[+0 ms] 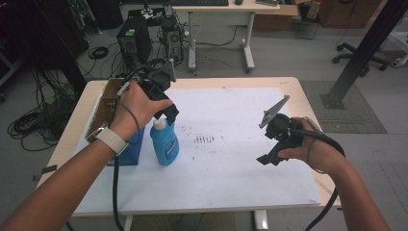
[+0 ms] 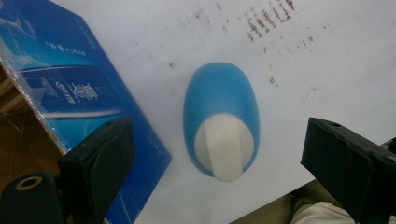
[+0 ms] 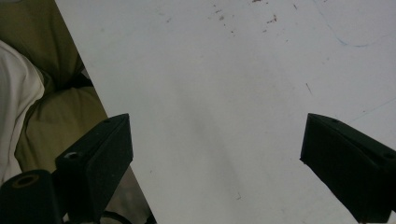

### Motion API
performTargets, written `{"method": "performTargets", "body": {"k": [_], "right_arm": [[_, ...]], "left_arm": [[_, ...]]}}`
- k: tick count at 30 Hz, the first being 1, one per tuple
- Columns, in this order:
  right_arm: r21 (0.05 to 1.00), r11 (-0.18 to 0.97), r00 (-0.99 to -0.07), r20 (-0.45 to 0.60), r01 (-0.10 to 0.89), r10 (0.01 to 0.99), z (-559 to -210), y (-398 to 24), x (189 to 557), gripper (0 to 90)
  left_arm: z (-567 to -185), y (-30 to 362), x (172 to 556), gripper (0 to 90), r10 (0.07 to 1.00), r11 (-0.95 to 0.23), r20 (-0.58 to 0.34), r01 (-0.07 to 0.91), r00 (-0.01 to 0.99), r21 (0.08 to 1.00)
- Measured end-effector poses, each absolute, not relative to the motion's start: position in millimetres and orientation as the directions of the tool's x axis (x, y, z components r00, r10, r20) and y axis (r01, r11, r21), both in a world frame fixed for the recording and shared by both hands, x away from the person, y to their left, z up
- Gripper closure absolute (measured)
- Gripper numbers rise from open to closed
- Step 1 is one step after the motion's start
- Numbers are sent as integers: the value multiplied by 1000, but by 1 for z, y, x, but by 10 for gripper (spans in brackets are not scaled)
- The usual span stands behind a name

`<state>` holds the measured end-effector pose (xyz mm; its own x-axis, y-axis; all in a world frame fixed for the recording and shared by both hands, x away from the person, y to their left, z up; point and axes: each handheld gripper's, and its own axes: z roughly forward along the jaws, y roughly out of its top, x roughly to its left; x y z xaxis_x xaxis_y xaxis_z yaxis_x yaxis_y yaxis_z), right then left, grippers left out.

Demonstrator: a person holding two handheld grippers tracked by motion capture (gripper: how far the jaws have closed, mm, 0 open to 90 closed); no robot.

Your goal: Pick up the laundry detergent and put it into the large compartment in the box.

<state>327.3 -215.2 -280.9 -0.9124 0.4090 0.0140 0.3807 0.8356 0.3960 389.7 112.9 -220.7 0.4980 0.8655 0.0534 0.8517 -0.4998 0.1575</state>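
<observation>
Hovering directly above the blue bottle (image 1: 164,144), the left gripper (image 1: 166,114) has its jaws spread wide. The bottle stands upright on the white sheet (image 1: 231,159), just beside a blue box (image 2: 70,88). The right gripper (image 1: 269,156) is also spread, holding nothing.

In the high view the left gripper (image 1: 163,113) covers the cap of the blue bottle (image 1: 165,144), and the hand and wrist hide much of the blue box (image 1: 132,149) beside that bottle. The bottle's label print is too small to read. In the left gripper view the box (image 2: 70,88) is cut off by the picture's edge, and the bottle's (image 2: 219,100) body hides under its own shoulder.
</observation>
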Motion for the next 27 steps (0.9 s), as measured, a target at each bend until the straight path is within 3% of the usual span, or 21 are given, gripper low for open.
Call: {"method": "performTargets", "body": {"k": [27], "right_arm": [[395,832,-909,22,390,416,-285,-218,326,92]], "left_arm": [[-252,113,394,101,881,-471,23,872,472,137]]}}
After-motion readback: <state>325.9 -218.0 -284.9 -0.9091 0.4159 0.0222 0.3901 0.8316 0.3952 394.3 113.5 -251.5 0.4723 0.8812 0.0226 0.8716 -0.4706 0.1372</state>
